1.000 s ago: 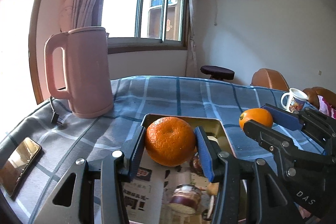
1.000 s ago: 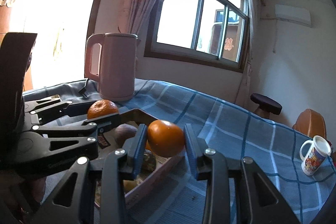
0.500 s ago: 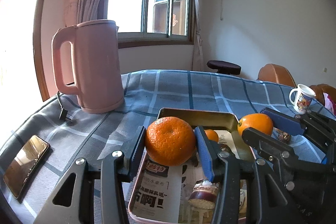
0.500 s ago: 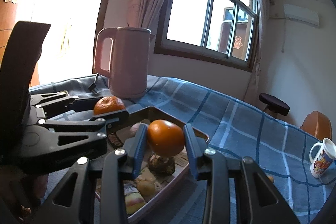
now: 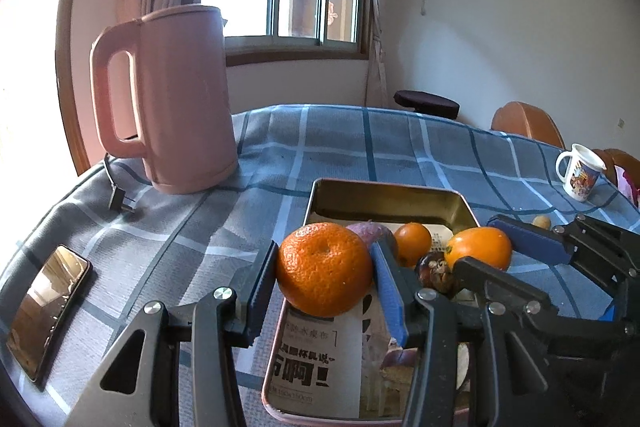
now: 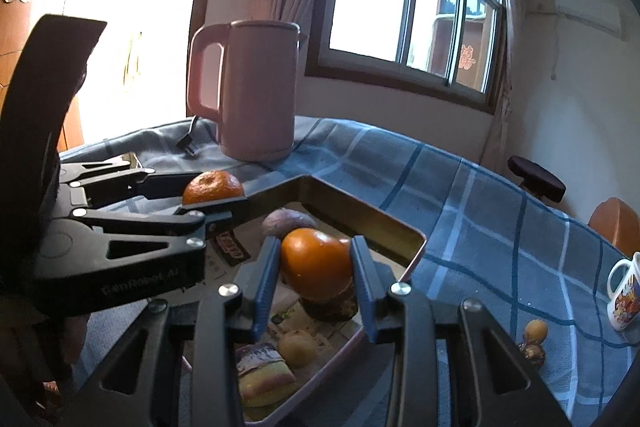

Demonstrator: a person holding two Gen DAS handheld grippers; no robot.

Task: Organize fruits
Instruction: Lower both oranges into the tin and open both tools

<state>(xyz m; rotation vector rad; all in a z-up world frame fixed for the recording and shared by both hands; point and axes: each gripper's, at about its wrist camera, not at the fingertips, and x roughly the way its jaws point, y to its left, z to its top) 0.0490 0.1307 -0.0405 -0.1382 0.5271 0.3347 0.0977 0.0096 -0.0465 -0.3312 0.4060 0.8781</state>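
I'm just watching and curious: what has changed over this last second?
Both grippers carried their fruit forward and down over the tray: the left gripper with the mandarin, the right gripper with the smooth orange. Both grips stayed shut; kettle and mug unmoved.

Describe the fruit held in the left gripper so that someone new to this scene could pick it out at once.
On the blue checked tablecloth, in front of the pink kettle, lies a metal tray lined with newspaper. Above its near left edge the left gripper clamps a mandarin. It is bigger and more dimpled than the smooth orange fruit in the right gripper.
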